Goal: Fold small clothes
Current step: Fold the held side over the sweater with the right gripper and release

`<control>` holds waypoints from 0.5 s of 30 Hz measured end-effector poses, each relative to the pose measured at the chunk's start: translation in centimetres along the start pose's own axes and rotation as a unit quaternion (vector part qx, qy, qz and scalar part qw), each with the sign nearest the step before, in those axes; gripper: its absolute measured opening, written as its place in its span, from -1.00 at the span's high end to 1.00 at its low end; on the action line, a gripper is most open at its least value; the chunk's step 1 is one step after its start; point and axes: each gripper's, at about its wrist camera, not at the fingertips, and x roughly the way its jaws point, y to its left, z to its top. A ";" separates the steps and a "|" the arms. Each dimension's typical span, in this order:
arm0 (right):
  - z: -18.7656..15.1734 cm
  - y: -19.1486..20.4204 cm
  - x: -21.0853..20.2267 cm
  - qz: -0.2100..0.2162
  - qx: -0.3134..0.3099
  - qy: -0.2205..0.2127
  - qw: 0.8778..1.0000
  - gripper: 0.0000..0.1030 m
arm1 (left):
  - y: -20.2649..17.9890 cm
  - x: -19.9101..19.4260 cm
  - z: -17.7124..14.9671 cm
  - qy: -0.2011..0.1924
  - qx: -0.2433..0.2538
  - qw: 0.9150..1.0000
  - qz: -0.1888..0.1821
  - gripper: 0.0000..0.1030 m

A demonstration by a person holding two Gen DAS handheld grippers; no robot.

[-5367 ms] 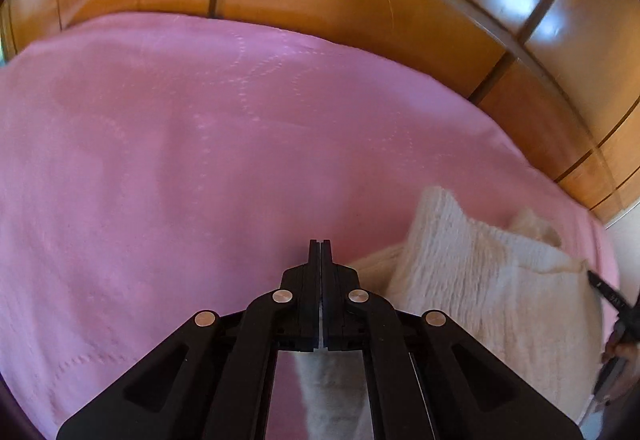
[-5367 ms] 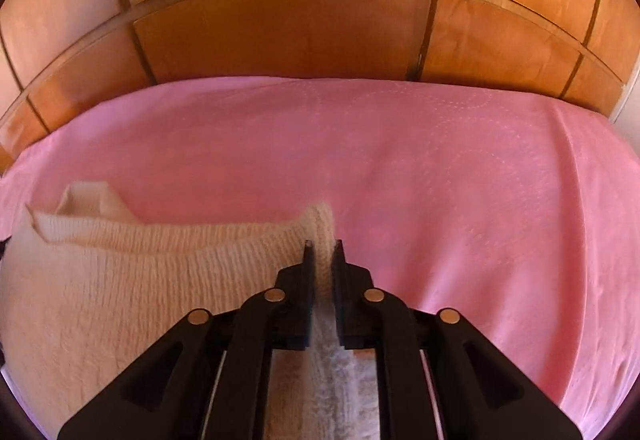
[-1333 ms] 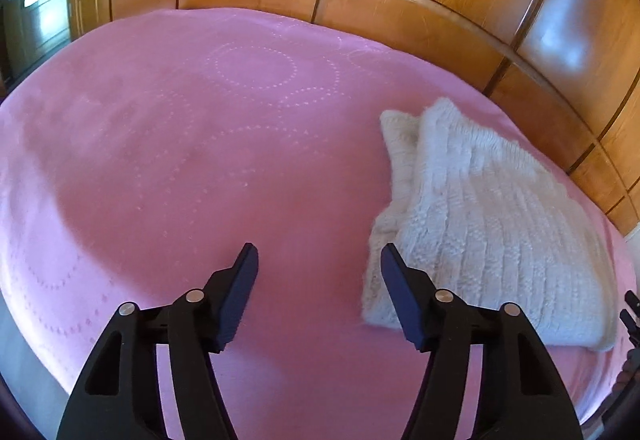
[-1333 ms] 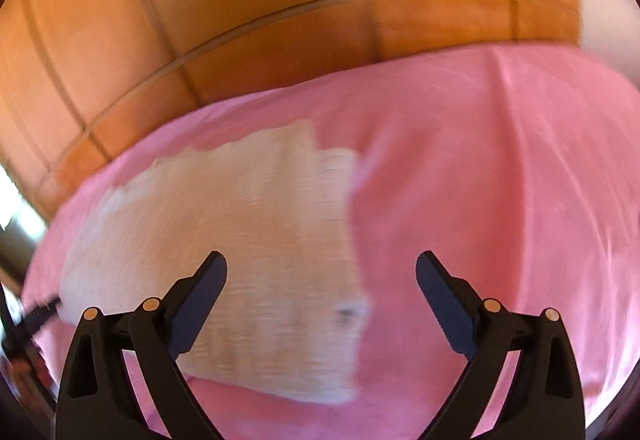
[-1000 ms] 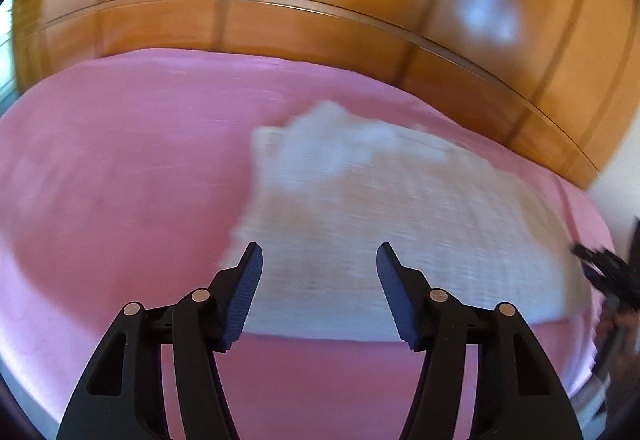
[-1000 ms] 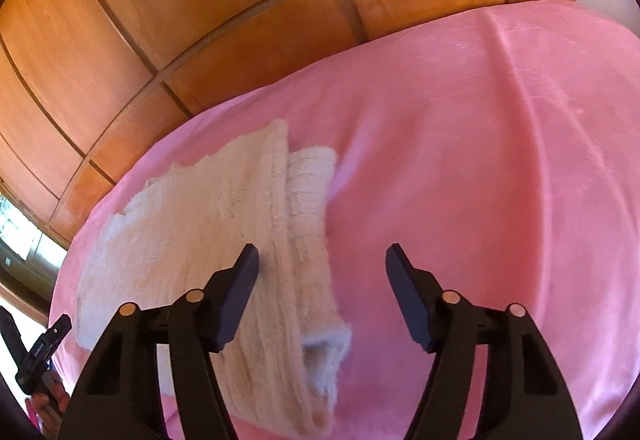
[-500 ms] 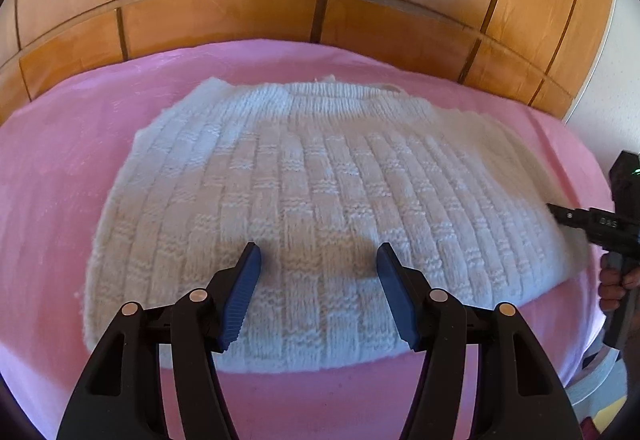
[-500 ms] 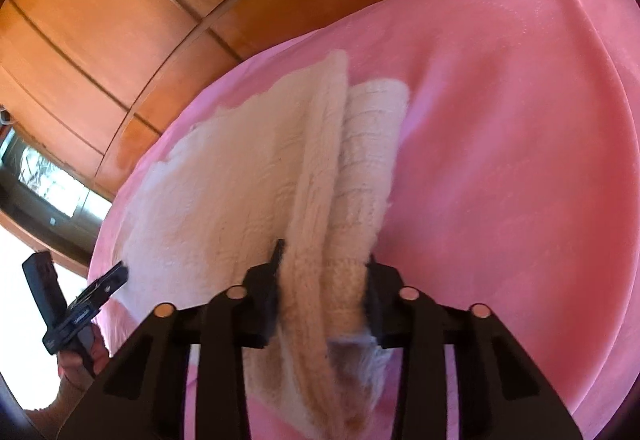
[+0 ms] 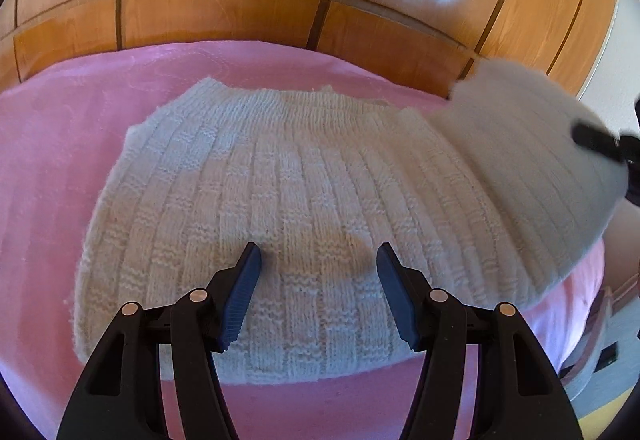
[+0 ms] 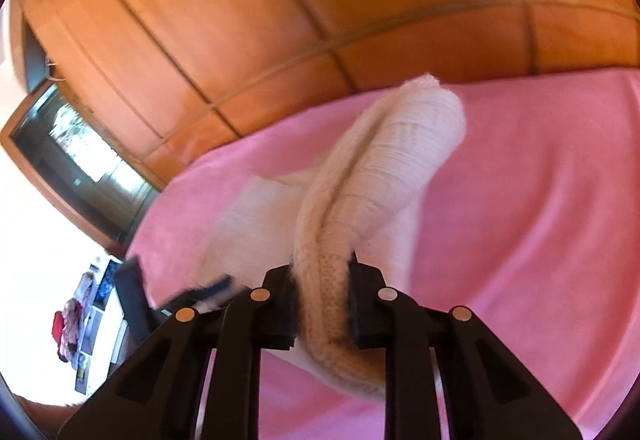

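A: Where is the cream ribbed knitted sweater [image 9: 304,208]?

B: It lies across the middle of the left wrist frame on the pink bedspread [image 9: 52,144], with the glossy wooden panelled wall [image 9: 248,12] behind it. Its right-hand end is raised off the bed toward the upper right of that frame, blurred.

A: And the left gripper [image 9: 318,272]?

B: Its jaws stand spread at the bottom centre, over the near part of the sweater, with nothing clamped between them.

A: The right gripper [image 10: 322,272]?

B: In its own view, low in the centre, its jaws are closing on a thick folded edge of the sweater, and the pads press the knit. The fabric rises from the jaws toward the frame's middle.
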 end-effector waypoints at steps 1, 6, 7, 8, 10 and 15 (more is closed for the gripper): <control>0.6 1.4 0.9 0.005 -0.008 0.002 1.000 0.68 | 0.5 -0.3 0.2 -0.002 -0.007 1.000 -0.008 -0.14; 2.2 8.1 7.1 0.028 -0.049 0.028 0.998 0.68 | 4.1 -2.6 0.9 -0.022 -0.051 0.998 -0.029 -0.14; 2.4 9.1 8.4 0.031 -0.055 0.033 0.997 0.69 | 5.1 -3.0 1.0 -0.024 -0.065 0.997 -0.034 -0.14; 2.5 10.0 9.6 0.032 -0.059 0.038 0.997 0.69 | 6.5 -3.5 1.0 -0.026 -0.083 0.995 -0.039 -0.14; 2.2 11.6 12.5 0.038 -0.069 0.055 0.995 0.69 | 8.9 -4.4 1.0 -0.029 -0.115 0.992 -0.043 -0.14; -0.2 13.9 18.5 0.040 -0.083 0.106 0.990 0.68 | 14.0 -6.4 0.2 -0.042 -0.181 0.981 -0.054 -0.14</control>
